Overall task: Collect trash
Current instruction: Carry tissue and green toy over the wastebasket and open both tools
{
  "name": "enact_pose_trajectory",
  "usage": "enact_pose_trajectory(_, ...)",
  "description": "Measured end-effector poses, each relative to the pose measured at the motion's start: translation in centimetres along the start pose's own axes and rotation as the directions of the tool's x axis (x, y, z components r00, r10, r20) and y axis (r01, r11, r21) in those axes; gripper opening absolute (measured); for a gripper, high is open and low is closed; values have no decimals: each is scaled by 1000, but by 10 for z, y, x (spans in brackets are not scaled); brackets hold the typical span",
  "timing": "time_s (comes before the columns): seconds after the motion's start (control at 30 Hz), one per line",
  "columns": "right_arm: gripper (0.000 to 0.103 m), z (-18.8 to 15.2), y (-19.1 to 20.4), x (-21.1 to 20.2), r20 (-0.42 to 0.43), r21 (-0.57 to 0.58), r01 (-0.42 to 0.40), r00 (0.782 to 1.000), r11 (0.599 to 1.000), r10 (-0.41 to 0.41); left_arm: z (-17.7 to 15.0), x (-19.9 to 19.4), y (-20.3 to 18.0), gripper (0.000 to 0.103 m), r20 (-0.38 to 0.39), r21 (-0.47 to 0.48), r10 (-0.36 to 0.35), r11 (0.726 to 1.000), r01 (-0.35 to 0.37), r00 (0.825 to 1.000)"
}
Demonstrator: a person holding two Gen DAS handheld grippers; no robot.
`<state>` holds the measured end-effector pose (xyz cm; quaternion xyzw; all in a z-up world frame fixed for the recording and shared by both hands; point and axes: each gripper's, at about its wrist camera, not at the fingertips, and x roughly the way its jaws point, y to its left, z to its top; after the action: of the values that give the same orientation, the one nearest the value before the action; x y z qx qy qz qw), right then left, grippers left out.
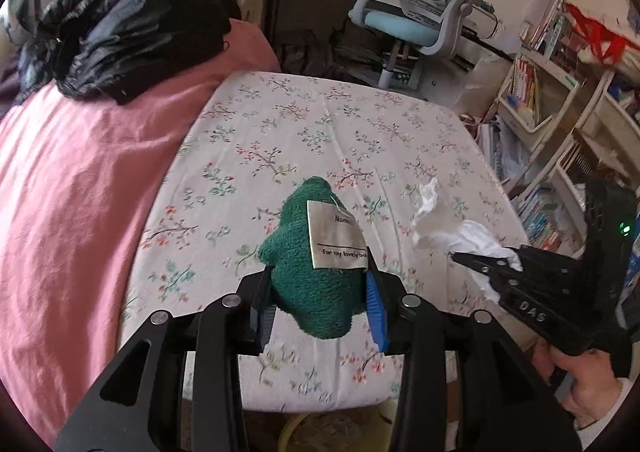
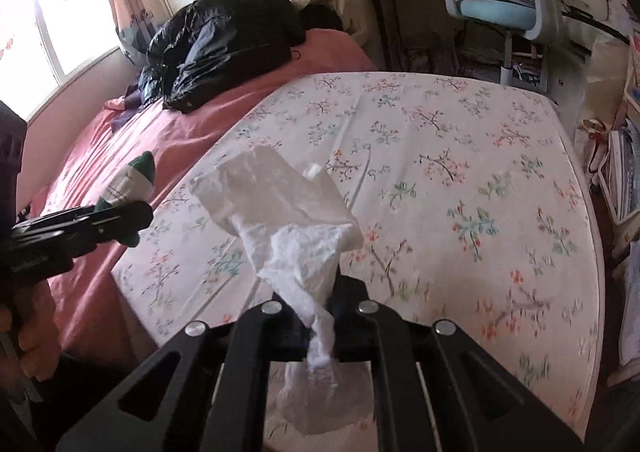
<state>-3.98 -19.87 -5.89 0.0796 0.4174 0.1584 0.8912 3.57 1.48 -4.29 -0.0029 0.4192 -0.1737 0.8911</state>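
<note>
My left gripper [image 1: 320,284] is shut on a green fuzzy cloth [image 1: 316,276] with a white sewn label, held above the floral bedsheet [image 1: 304,131]. My right gripper [image 2: 310,304] is shut on a crumpled white tissue [image 2: 288,223], which hangs through and below the jaws. The right gripper also shows in the left wrist view [image 1: 464,258] at the right with the tissue [image 1: 468,232]. The left gripper shows in the right wrist view [image 2: 136,219] at the left, holding the green cloth [image 2: 138,175].
A black jacket [image 1: 132,23] lies on the pink blanket [image 1: 72,191] at the far left of the bed. A blue and grey desk chair [image 1: 424,11] stands beyond the bed. Bookshelves [image 1: 548,99] line the right side. A window [image 2: 48,23] is at the left.
</note>
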Motion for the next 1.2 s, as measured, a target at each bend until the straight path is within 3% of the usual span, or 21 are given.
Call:
enact_pose_trajectory(0.3,8,-15,9,-19,18,18,-23,1000,1000,23,-30,-33,-17,37,51,50,58,997,-60,997)
enact_pose_trajectory(0.7,8,-52,29,-42,-10,-6,-60,998,998,60,-67,-62,-24,37,65,51,66,996,-69,996)
enact_pose_trajectory(0.9,8,-94,53,-39,-151,-53,-92,985,994,83,-88,-70,-30,37,44,58,64,996,-67,997)
enact_pose_trajectory(1.03,9,-133,70,-24,-307,-62,-138,945,988,113,-111,-70,-34,37,-14,55,66,996,-66,998)
enact_pose_trajectory(1.07,12,-140,73,-17,-352,-64,-145,929,987,114,-116,-68,-34,37,-32,50,65,997,-63,997)
enact_pose_trajectory(1.1,27,-148,77,-11,-391,-72,-141,915,987,102,-122,-67,-35,37,-53,43,64,997,-62,997)
enact_pose_trajectory(1.13,60,-152,78,-8,-406,-76,-132,910,988,90,-129,-65,-35,37,-82,34,65,998,-62,995)
enact_pose_trajectory(1.17,73,-154,79,-5,-416,-86,-112,907,990,67,-136,-62,-35,37,-110,25,66,998,-64,992)
enact_pose_trajectory(1.2,76,-154,79,-5,-415,-101,-90,909,991,40,-142,-60,-34,37,-127,17,64,998,-63,990)
